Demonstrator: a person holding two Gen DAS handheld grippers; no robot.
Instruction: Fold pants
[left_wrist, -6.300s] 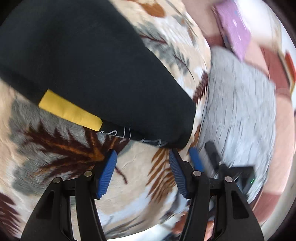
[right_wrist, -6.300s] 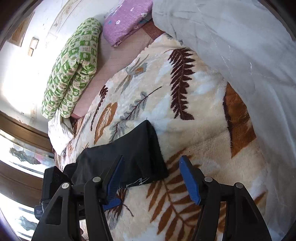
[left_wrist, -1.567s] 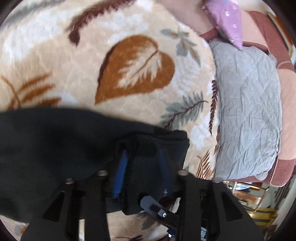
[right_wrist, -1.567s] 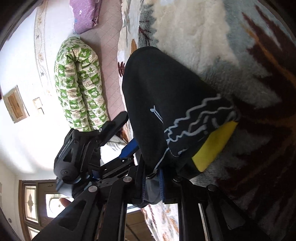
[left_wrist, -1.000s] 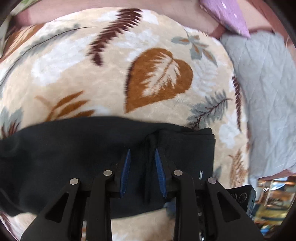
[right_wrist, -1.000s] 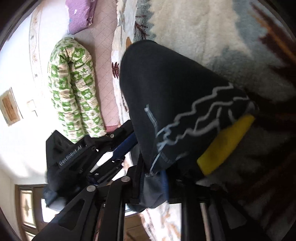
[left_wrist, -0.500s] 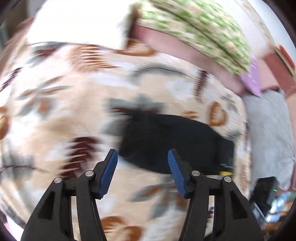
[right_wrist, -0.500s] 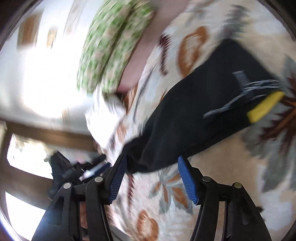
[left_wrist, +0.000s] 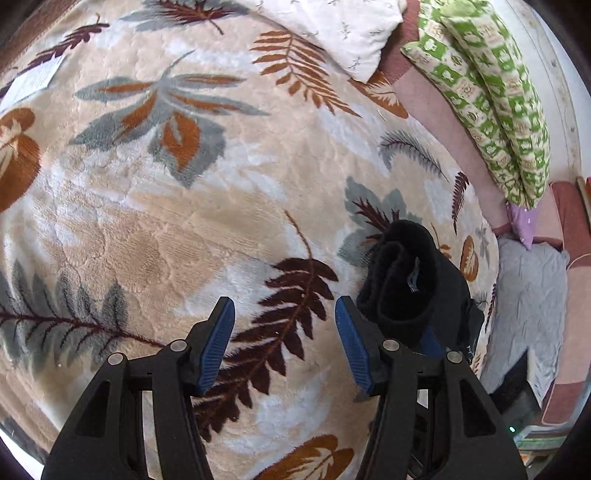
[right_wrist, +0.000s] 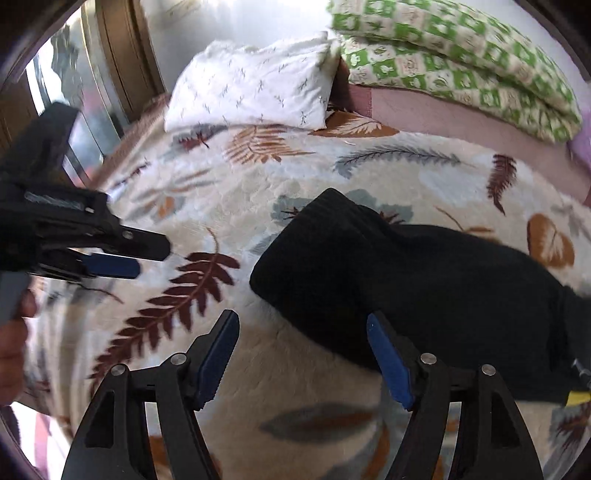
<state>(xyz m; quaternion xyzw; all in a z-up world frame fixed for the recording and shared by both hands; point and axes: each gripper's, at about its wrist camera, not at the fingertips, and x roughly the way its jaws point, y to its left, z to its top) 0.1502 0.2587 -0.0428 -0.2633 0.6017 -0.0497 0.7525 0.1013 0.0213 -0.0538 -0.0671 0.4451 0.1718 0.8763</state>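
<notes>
Both grippers have let go of the black pants (right_wrist: 424, 280) and drawn back since a second ago. Left gripper (left_wrist: 284, 345) hangs open over the leaf-patterned blanket (left_wrist: 184, 206); the right gripper (right_wrist: 303, 360), jaws still opening, holds nothing, with the pants apparently folded just right of it.

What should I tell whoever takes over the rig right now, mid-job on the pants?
Left claw: open, empty, over bare blanket just left of the pants.
Right claw: jaws opening, nothing between them, pants by its right finger.
Pants: black, folded into a long strip on the blanket, rounded end toward the claws, yellow tag at the far end.
Done: lengthwise fold, both claws free of the cloth.
Left: likely another fold across, end to end, then flatten.
</notes>
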